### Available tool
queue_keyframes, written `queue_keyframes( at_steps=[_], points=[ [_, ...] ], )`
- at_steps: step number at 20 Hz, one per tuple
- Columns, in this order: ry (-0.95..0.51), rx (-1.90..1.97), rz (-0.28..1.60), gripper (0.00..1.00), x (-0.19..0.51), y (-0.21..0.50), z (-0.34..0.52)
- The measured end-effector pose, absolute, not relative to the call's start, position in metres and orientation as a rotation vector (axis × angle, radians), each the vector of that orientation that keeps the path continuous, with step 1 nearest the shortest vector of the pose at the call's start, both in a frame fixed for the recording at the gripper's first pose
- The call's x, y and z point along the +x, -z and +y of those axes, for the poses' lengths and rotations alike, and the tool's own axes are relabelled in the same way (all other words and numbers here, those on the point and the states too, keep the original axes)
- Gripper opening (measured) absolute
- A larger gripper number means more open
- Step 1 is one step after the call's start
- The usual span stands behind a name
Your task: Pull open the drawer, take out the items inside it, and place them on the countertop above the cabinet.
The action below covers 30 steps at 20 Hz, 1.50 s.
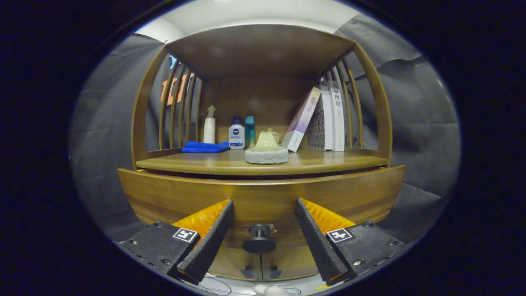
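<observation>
Drawer front of curved brown wood (263, 197) sits flush under the cabinet's wooden countertop (328, 161), its round black knob (259, 239) between the wide-spread fingers of the gripper (263, 246), which hold nothing. Any pull would need both fingers centred on the knob's stem, then drawn straight back.

The drawer (263, 197) is a curved wooden front spanning the lower middle of the frame, shut flush under the countertop (263, 164). Its small dark round knob (259, 239) sits low at centre, between the spread fingers of the hand-held gripper (263, 213), untouched. The countertop is a wooden shelf just above the drawer front.
</observation>
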State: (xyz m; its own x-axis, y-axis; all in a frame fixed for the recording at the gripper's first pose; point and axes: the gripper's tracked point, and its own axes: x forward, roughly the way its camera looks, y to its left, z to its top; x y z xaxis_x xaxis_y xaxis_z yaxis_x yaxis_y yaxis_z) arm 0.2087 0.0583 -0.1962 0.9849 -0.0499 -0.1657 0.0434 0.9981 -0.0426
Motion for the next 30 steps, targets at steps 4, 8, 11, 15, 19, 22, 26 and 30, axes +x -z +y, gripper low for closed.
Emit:
queue_keyframes(
  at_steps=[4,8,11,15,19,22,26,30],
  points=[
    [0.050,-0.035,0.207,1.00,0.219,0.198,0.058],
    [0.050,-0.043,0.193,0.99,0.231,0.198,0.058],
    [0.049,-0.060,0.191,0.99,0.238,0.200,0.057],
    [0.056,-0.085,0.182,1.00,0.243,0.202,0.056],
    [0.058,-0.067,0.169,0.99,0.243,0.203,0.058],
    [0.058,-0.073,0.184,0.98,0.242,0.203,0.057],
    [0.027,-0.073,0.247,0.98,0.238,0.201,0.059],
    [0.024,-0.048,0.246,0.98,0.218,0.173,0.044]
  ],
)
